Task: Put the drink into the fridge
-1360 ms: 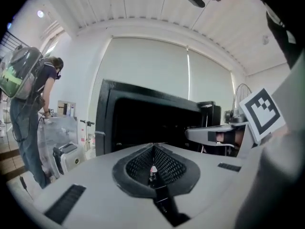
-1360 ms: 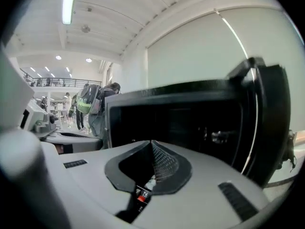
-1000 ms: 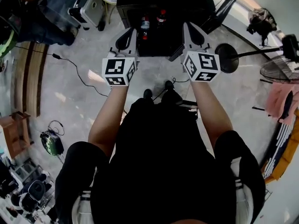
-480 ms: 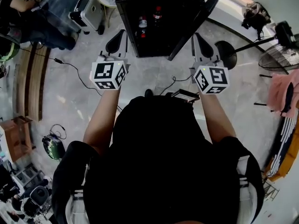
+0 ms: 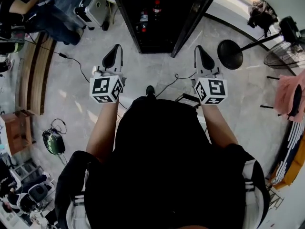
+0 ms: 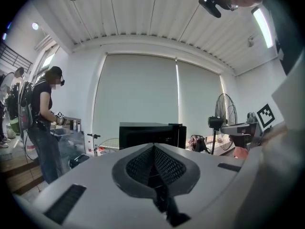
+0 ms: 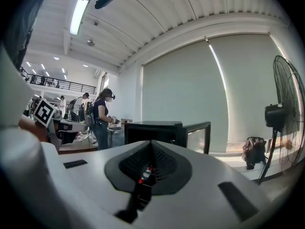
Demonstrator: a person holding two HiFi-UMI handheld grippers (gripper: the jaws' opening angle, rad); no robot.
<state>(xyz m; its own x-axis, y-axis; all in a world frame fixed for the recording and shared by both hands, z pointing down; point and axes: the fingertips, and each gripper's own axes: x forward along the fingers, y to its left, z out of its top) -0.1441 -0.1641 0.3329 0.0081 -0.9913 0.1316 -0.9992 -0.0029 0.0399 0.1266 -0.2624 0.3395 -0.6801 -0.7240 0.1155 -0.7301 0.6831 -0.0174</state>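
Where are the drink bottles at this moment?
In the head view, the two drink bottles stand inside the open black fridge at top centre, left of its swung-out door.

Black fridge (image 5: 164, 35) — red-labelled bottles (image 5: 143, 18) — grey marbled floor (image 5: 152, 68).

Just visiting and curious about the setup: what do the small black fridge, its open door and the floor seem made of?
The fridge looks like matte black painted metal or plastic; the even dark finish leaves it open. Its door seems glass in a black frame: a pale see-through pane shows. The floor looks like polished stone or tile: pale, veined, glossy.
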